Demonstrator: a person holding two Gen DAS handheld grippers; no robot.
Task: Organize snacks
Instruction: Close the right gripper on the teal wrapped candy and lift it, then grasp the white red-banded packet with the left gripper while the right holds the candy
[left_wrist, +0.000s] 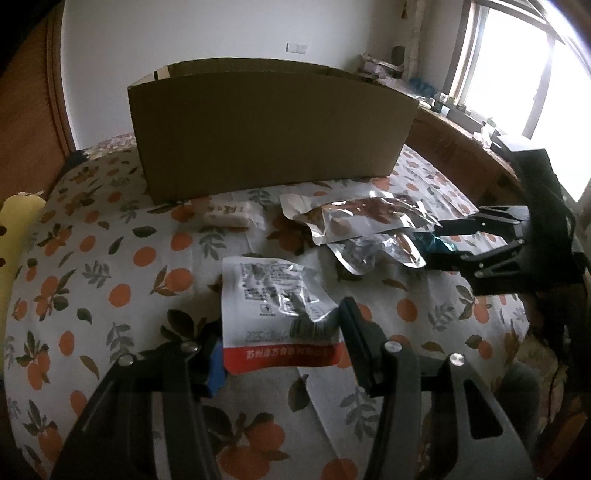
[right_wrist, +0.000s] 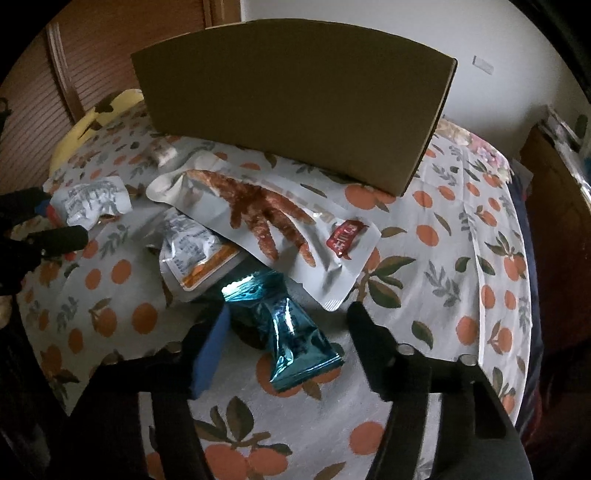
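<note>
Here, in the left wrist view, the left hand-held gripper (left_wrist: 280, 354) stands released around a white foil snack pouch (left_wrist: 277, 310) at lower centre, its red band printed "苏州", the rest blurred. A brown cardboard box (left_wrist: 273, 129) sits on the orange-print bed (left_wrist: 110, 258) above.

In the right wrist view, the right hand-held gripper (right_wrist: 288, 347) gapes around a shiny teal foil packet (right_wrist: 291, 339); behind, a clear chicken-foot pouch (right_wrist: 266, 218) bears an unreadable red label.

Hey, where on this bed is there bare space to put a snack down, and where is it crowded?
Free: the orange-print bedspread right of the chicken-feet pack, below the cardboard box; also the sheet left of the white packet. Crowded: the overlapping pouches beside the blue packet.
</note>
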